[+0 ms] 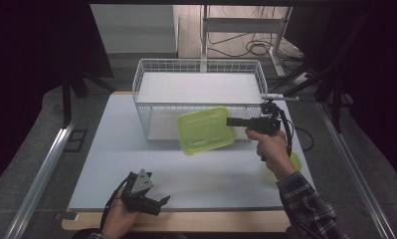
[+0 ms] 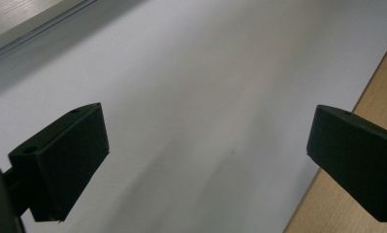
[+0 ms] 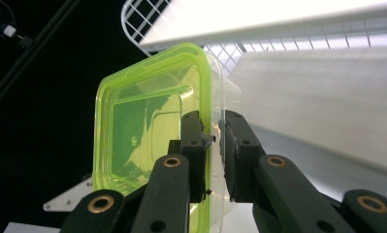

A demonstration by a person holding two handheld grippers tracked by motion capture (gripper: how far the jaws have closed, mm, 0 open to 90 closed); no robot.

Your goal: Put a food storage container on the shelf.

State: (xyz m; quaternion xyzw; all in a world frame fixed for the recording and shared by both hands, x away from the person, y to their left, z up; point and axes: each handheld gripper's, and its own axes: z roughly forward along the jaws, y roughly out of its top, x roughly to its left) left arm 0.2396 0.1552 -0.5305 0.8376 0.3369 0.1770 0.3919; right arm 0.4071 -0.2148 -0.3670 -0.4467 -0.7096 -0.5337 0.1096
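A square clear container with a lime-green lid [image 1: 206,129] hangs in the air just in front of the white wire basket [image 1: 139,83]. My right gripper [image 1: 231,122] is shut on its right rim and holds it roughly level. In the right gripper view the container [image 3: 147,131] stands on edge, with the two black jaws pinching its rim [image 3: 213,145]. My left gripper [image 1: 162,201] lies low at the table's front edge, left of centre, jaws wide apart and pointing right. The left gripper view looks between its open fingers [image 2: 60,160] onto bare white tabletop [image 2: 205,87].
The wire basket stands at the back centre of the white table [image 1: 111,164], with a white shelf board [image 1: 201,87] across its top. A second green-lidded object [image 1: 296,162] peeks out behind the right forearm. The wooden table edge [image 2: 370,97] runs along the front.
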